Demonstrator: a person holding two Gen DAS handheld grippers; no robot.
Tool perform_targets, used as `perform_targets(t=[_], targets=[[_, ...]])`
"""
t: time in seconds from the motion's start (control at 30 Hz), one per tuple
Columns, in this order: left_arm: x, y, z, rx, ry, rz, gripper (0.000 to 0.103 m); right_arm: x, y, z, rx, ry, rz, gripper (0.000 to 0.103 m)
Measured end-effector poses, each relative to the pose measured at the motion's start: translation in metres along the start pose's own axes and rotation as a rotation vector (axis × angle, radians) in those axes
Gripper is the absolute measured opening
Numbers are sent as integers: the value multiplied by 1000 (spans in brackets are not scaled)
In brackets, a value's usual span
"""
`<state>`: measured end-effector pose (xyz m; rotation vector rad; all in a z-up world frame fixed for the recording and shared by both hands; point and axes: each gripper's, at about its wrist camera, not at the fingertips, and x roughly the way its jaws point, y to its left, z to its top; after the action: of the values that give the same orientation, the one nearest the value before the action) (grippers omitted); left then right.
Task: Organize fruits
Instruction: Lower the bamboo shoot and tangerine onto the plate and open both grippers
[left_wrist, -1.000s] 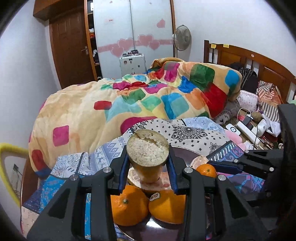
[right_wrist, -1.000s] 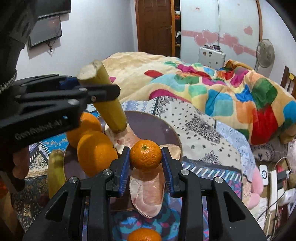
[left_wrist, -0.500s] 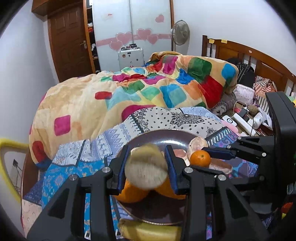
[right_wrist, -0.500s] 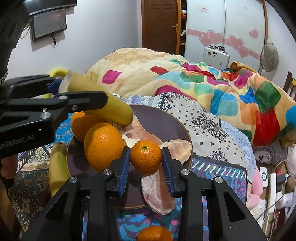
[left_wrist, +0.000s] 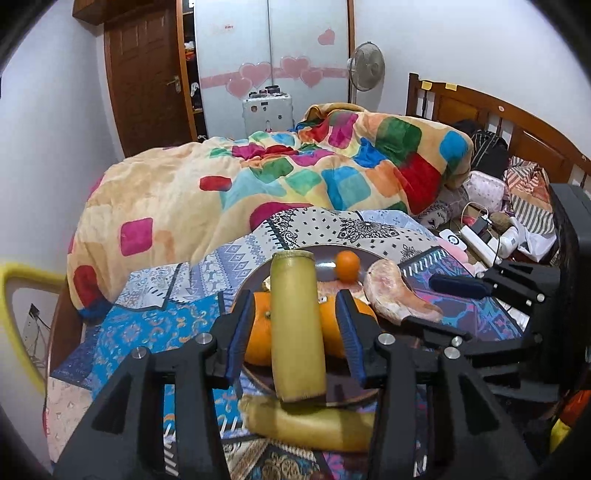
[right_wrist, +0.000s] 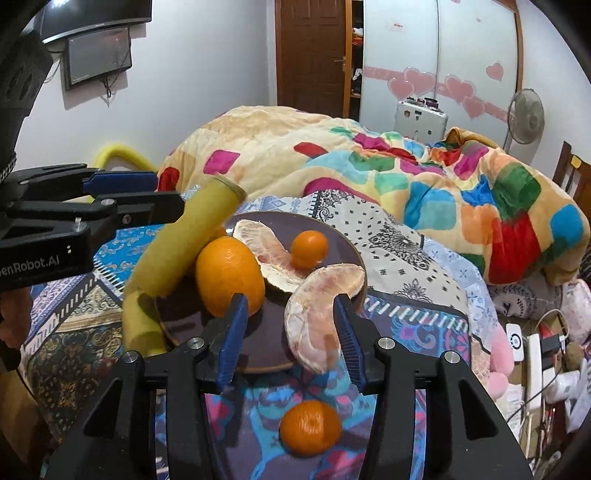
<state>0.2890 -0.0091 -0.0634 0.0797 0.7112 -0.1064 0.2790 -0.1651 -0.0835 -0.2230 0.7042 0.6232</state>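
A dark round plate (right_wrist: 332, 230) lies on the patterned cloth. On it are two large oranges (right_wrist: 229, 275), pomelo segments (right_wrist: 321, 306) and a small mandarin (right_wrist: 309, 248). A yellow-green cane piece (left_wrist: 297, 325) leans across the oranges and the plate's near rim, between the fingers of my open left gripper (left_wrist: 297, 339), apart from the pads. A second cane piece (left_wrist: 310, 424) lies on the cloth below it. My right gripper (right_wrist: 290, 338) is open and empty near the plate's edge. Another mandarin (right_wrist: 310, 426) lies on the cloth under it.
A colourful quilt (left_wrist: 295, 177) is heaped on the bed behind the plate. A power strip, chargers and cables (left_wrist: 480, 240) lie to the right by the wooden headboard (left_wrist: 517, 125). A yellow chair edge (left_wrist: 22, 280) is at the left.
My left gripper tipped the cane piece down onto the oranges and opened. My right gripper let the small mandarin go on the plate and drew back, now open.
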Motion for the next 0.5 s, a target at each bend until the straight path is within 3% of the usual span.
perform_targets(t=[0.27, 0.5], targets=[[-35, 3, -21, 7, -14, 17, 60, -28, 9, -7, 4, -32, -3, 51], [-38, 9, -52, -38, 63, 6, 71, -43, 17, -24, -6, -37, -16, 52]])
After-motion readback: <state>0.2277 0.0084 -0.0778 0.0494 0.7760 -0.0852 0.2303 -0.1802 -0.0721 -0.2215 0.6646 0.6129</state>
